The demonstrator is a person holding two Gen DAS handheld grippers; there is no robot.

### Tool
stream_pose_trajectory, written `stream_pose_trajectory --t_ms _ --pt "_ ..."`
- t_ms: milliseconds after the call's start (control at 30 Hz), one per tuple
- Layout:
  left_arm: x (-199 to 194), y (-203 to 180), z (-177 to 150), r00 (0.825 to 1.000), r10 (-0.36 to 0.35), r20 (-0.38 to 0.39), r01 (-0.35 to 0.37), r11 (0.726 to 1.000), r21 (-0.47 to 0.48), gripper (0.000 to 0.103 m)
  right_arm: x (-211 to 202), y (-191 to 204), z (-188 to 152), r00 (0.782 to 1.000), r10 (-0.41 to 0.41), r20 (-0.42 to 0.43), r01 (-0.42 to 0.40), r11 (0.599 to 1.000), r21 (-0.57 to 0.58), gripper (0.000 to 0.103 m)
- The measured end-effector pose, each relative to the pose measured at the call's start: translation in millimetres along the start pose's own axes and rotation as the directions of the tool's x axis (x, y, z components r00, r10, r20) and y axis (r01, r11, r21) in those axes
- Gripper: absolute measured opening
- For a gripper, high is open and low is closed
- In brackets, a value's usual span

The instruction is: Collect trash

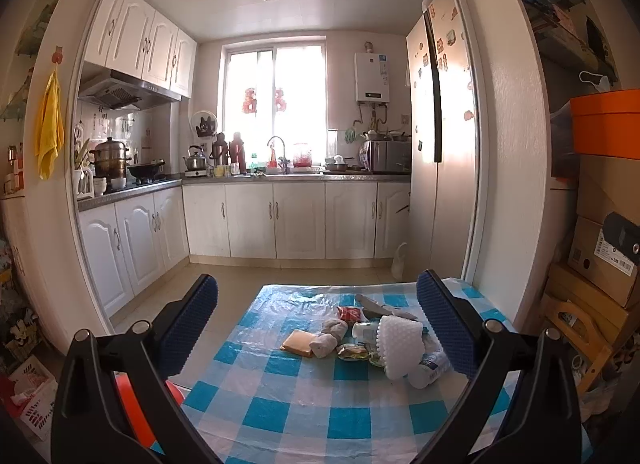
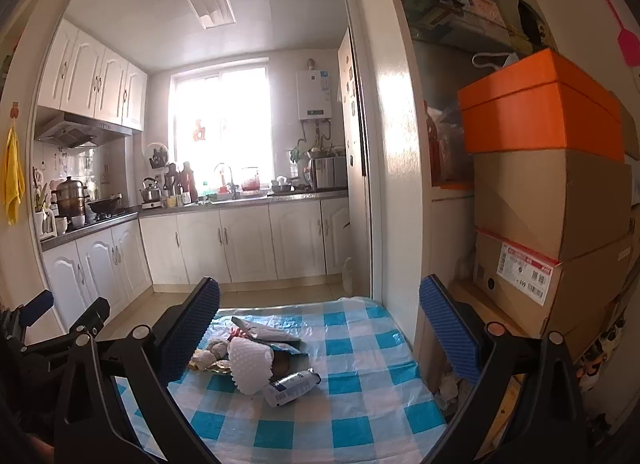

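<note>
Your trash lies in one loose heap on the blue-checked tablecloth (image 1: 280,404), and both grippers hang above the near edge with nothing in them. The left gripper (image 1: 320,328) stands wide open, and the heap sits ahead between its pads, crowding toward the 3 o'clock finger. The right gripper (image 2: 320,334) is just as wide, with the heap off at 9 o'clock, partly hidden behind that side's pad.

Expect everything to be light and quick to skid on the plastic cover. The white foam fruit net (image 1: 400,344) is soft and springy; pinch it across its middle and it should squash without harm. The plastic bottle (image 2: 292,384) lies on its side touching the net, probably empty, smooth and apt to roll, so close across its body. The crumpled tissues (image 1: 330,338) and snack wrappers (image 1: 352,352) will likely crush flat; take a bunched fold. The orange-tan slab (image 1: 298,342) lies flat at the heap's 9 o'clock edge and looks hardest to get under.
</note>
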State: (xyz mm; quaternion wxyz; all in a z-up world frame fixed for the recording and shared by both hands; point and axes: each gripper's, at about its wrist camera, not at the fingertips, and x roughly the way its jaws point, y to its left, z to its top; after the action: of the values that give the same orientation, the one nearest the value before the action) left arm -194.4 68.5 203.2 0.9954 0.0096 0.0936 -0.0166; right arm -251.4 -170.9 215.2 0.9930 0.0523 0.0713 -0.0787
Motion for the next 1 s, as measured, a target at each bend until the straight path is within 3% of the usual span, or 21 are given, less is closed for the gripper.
stream_pose_trajectory --t_ms 367,500,700,800,1000 --pt "33.1 13.0 -26.5 0.995 0.020 -0.101 -0.022 1.000 -0.014 0.100 53.8 -11.8 -36.6 0.979 0.057 -0.193 -0.043 0.996 0.075 0.099" --pt "48.6 19.9 -38.0 0.989 0.009 -0.147 -0.012 1.000 -0.020 0.100 77.9 -20.2 -52.6 0.959 0.091 -0.269 -0.057 0.990 0.132 0.099" --pt "71.0 16.5 -59.1 0.972 -0.081 -0.219 0.078 0.997 -0.020 0.100 112.7 -31.4 -80.3 0.914 0.179 -0.363 -0.103 0.970 0.219 0.099" --pt "87.1 8.6 -70.4 0.948 -0.172 -0.267 0.169 0.985 -0.033 0.100 130.0 -41.7 -96.2 0.887 0.224 -0.404 -0.099 0.946 0.308 0.099" --pt "131.3 -25.0 -85.3 0.877 -0.324 -0.354 0.317 0.945 -0.079 0.100 157.6 -62.5 -119.1 0.844 0.262 -0.469 -0.054 0.910 0.411 0.099"
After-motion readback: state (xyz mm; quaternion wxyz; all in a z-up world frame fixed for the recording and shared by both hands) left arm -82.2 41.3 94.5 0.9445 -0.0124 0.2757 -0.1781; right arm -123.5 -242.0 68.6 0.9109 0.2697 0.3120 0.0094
